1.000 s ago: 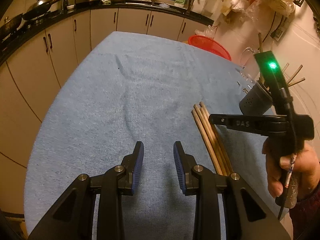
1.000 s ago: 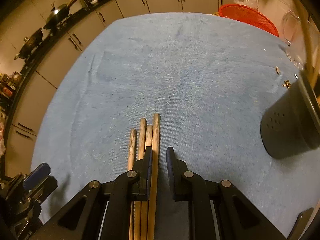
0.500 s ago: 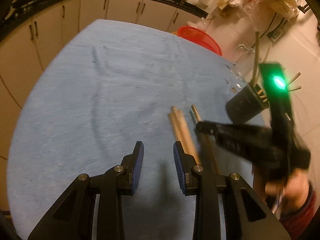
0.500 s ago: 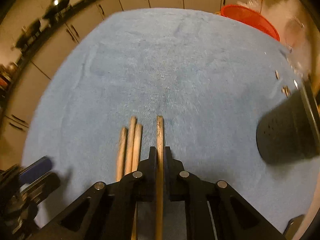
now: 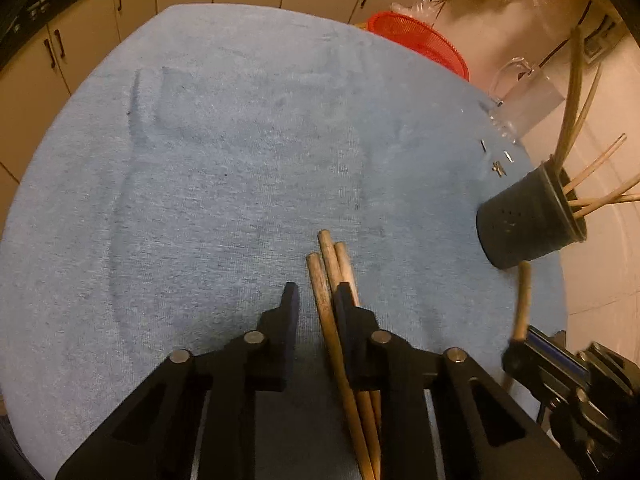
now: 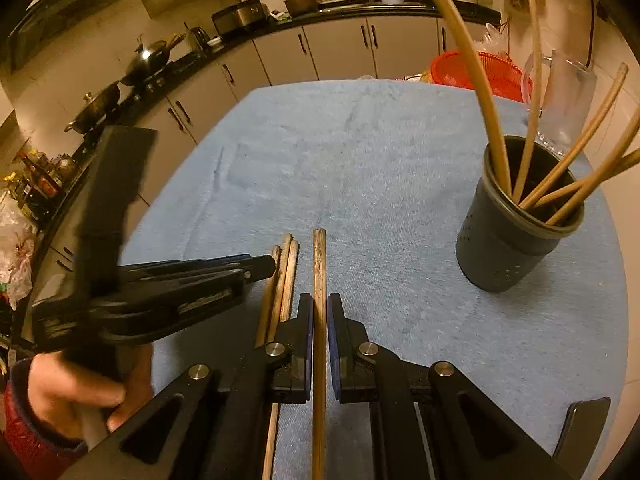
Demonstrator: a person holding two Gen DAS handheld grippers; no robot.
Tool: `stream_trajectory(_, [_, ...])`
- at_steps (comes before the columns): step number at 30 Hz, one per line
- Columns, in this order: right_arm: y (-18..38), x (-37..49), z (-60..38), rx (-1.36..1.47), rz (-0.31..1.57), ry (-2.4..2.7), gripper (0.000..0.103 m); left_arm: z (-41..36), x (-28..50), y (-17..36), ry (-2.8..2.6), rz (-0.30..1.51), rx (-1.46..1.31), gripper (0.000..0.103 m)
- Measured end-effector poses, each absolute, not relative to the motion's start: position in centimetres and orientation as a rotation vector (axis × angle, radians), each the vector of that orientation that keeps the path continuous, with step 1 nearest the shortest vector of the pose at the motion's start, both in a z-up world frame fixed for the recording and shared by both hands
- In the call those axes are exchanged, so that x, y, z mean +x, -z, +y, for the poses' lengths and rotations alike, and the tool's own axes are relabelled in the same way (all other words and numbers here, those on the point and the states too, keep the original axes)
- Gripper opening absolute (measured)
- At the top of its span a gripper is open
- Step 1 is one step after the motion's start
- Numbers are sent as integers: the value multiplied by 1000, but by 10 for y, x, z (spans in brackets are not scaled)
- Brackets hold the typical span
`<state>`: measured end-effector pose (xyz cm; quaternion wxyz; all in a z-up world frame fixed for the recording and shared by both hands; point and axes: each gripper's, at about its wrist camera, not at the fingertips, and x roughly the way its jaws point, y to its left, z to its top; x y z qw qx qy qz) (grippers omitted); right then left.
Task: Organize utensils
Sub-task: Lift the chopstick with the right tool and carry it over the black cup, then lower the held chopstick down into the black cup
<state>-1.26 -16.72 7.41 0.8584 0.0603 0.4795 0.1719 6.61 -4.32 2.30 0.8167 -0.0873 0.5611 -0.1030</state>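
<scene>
1. Between the jaws of the right gripper (image 6: 319, 322) a single wooden chopstick (image 6: 319, 264) is clamped, its tip reaching forward past the fingertips and clear of the blue cloth (image 6: 360, 160), as far as the wrist view shows.
2. Just left of those jaws three more chopsticks (image 6: 282, 276) are seen lying side by side on the cloth.
3. Ahead and to the right of the same jaws the dark holder (image 6: 516, 232) stands upright, well apart, with several chopsticks already leaning in it.
4. The jaws of the left gripper (image 5: 314, 308) are held apart over the three loose chopsticks (image 5: 332, 264); one stick lies in the gap, the others under or beside the right finger. Whether any pad touches wood cannot be told from this angle.
5. The step in hand is judged to be the carrying of the gripped stick to the holder, with the left side lining up for its own pick.
6. For the next move the held stick would need to be tipped toward vertical, its tip brought over the holder's rim between the leaning sticks, and only then released.
</scene>
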Motion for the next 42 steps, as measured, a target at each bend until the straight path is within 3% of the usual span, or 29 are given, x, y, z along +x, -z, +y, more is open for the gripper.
stream_trajectory(9, [-73,-13,-173,153,1005,-365,8,-62,79,-19,172,1217,-62,12])
stream_trajectory(14, [-78,-20,-172,155,984,-362,8,-50,70,-22,222,1169,-135,8])
stream_trajectory(26, [-129,-79,-211,227,720,-363,8,-25,-31,-151,358,714,-173,6])
stream_trajectory(42, [-165,-121,-240,261,585,-315,7,-28,-65,-198,409,609,-173,6])
